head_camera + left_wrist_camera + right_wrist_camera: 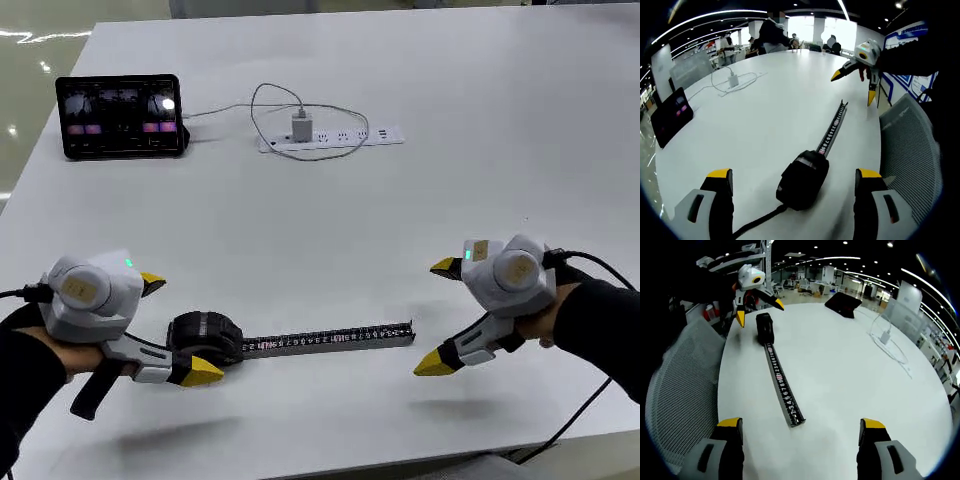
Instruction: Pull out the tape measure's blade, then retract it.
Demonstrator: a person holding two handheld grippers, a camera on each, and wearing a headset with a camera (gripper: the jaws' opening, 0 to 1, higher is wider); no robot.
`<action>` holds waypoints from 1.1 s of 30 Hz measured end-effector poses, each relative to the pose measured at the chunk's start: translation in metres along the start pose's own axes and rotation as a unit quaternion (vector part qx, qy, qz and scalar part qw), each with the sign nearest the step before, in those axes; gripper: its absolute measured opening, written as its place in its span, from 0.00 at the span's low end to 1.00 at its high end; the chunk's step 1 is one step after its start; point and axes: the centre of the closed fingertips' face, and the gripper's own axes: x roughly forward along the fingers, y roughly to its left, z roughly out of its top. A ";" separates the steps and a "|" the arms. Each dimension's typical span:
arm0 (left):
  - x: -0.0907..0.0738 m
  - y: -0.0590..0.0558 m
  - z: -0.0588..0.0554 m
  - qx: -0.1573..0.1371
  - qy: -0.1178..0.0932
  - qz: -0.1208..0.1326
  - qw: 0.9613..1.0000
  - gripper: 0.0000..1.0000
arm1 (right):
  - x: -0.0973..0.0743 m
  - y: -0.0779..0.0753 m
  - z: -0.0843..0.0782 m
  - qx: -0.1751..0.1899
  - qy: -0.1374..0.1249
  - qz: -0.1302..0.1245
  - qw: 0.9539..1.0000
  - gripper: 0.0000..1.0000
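Note:
A black tape measure case [205, 337] lies on the white table near the front left, its blade [330, 340] pulled out flat to the right. My left gripper [178, 328] stands open with the case [804, 178] between its yellow-tipped jaws, untouched by either. The blade [832, 130] runs away from it toward my right gripper [854, 90]. My right gripper [438, 315] is open too, just right of the blade's end hook [410, 331]. In the right gripper view the blade end [796, 421] lies between the jaws of my right gripper [801, 423], nearer the left one.
A dark tablet [120, 115] stands at the back left. A white power strip [335, 140] with a charger [302, 128] and looped cable lies at the back centre. The table's front edge [400, 462] is close below both grippers. A mesh chair [910, 150] stands beside the table.

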 end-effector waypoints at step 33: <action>-0.053 0.001 -0.048 -0.086 -0.061 0.075 0.992 0.99 | -0.078 0.012 -0.058 0.124 -0.066 -0.131 0.981 0.99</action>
